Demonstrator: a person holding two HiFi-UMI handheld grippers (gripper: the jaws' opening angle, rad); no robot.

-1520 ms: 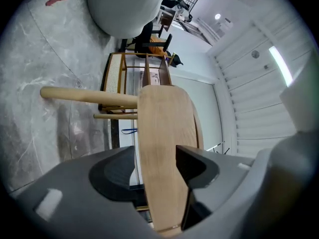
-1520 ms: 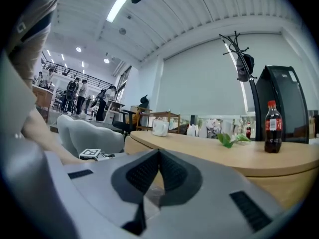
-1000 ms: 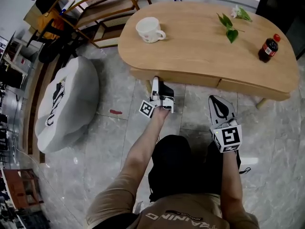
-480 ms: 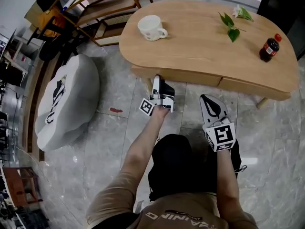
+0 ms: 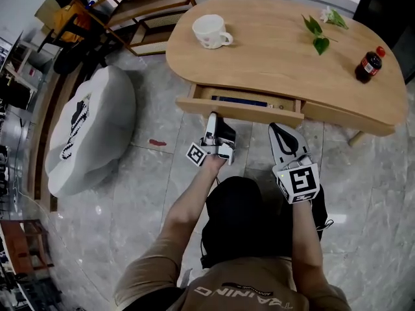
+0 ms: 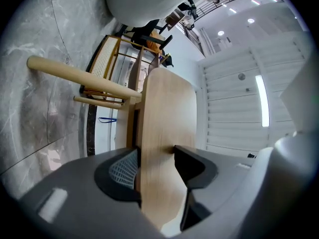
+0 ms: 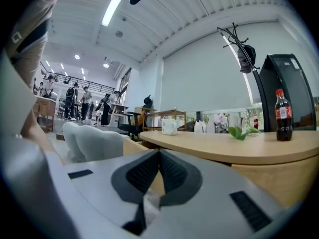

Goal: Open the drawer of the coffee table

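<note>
Wood all through, the drawer (image 5: 259, 111) stands part-way out of the coffee table (image 5: 272, 57) at the table's 6 o'clock edge, toward its left end. I judge it stiff and fairly light, sliding rather than lifting. No knob or handle shows, so the lower lip of the front panel is the place to take it. The left gripper (image 5: 212, 116) has it there, left of the panel's middle. Its jaws have just been closing and stand fairly wide, with a pad on either face of the board. A hold that far off-centre may skew the drawer on its slides unless the pull runs straight toward 6 o'clock. The right gripper (image 7: 159, 152) hangs at the drawer's 5 o'clock, jaws pressed together on nothing. Only the left gripper view shows that clamp; from the head view the panel hides the fingertips. Only the head view shows the gap opened and a dark flat thing (image 5: 238, 100) inside. On the tabletop, a cup (image 5: 211, 31) sits at 10 o'clock and a bottle (image 5: 367, 65) at 3 o'clock.
</note>
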